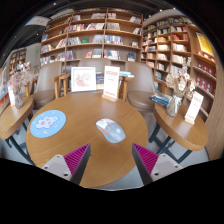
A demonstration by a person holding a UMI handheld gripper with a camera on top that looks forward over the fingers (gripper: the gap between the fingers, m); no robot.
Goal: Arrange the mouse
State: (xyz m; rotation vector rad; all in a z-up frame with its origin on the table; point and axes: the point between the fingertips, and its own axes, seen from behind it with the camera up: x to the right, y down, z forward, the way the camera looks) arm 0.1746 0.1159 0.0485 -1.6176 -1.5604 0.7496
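Note:
A white computer mouse lies on a round wooden table, just ahead of my fingers and a little toward the right one. A round light-blue mouse mat with a printed picture lies on the table to the left of the mouse, apart from it. My gripper is open and empty, with its two magenta pads spread wide above the table's near part. Nothing stands between the fingers.
A white picture board and a standing card are at the table's far edge. Wooden chairs stand behind them. More tables stand at left and right. Bookshelves line the back wall.

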